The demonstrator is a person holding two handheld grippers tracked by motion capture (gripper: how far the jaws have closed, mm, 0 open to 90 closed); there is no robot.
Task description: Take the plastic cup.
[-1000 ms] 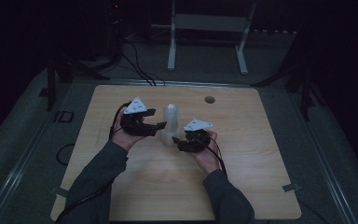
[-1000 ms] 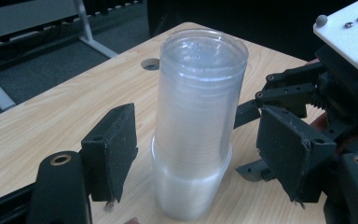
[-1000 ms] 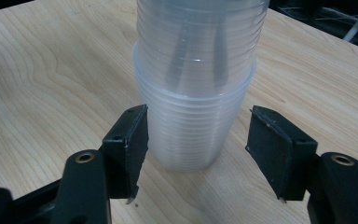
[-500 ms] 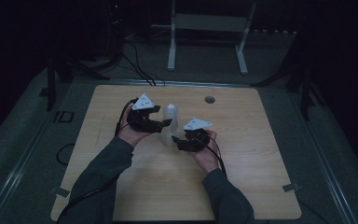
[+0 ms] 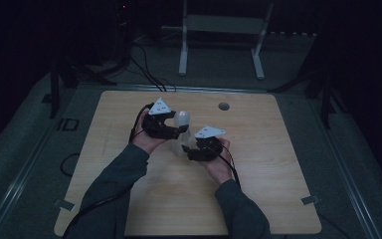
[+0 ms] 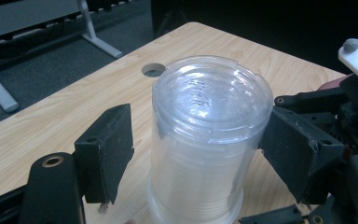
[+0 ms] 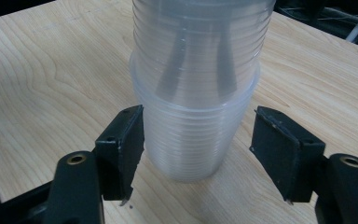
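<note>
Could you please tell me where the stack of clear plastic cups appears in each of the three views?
High view: the stack of clear plastic cups stands mid-table between both hand-held grippers.
Left gripper view: centre, upside down, base uppermost.
Right gripper view: top centre, running past the upper edge.
Shared landmark: the wooden table.
</note>
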